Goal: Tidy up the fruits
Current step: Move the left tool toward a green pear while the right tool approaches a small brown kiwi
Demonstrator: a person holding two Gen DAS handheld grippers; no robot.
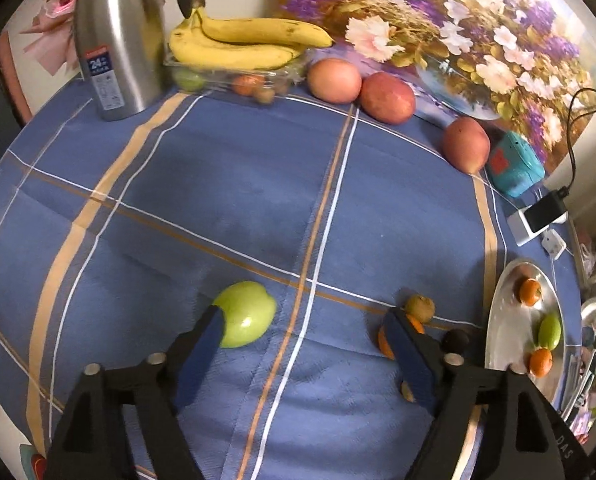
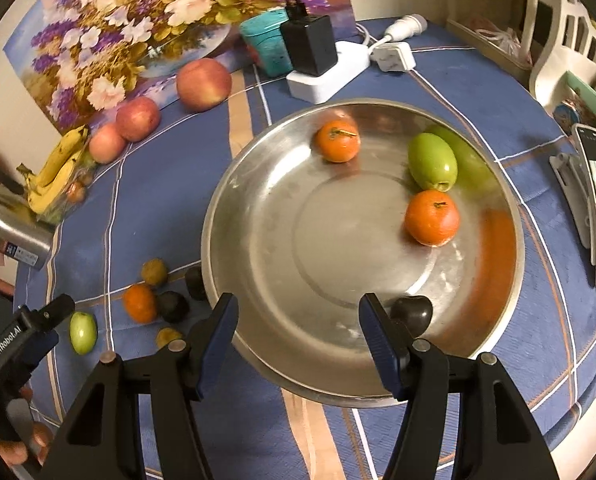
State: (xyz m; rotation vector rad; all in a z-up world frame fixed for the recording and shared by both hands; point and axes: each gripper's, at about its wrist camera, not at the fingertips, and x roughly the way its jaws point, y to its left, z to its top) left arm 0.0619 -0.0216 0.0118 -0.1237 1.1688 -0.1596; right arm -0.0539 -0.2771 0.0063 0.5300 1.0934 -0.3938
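- Progress — partly done, by judgement: the steel bowl holds two oranges, one green fruit and a dark fruit near its front rim.
- Left to gather on the worktop: a green fruit, a loose orange, small dark and brownish fruits beside the bowl's left edge, and three red apples along the back by the painting.
- A clear tray at the back carries bananas over small fruits.
- Left tool: spread wide, empty — the green fruit lies just beyond its left finger.
- Right tool: half spread over the bowl's near rim, gripping nothing; the dark fruit sits just outside its right finger.
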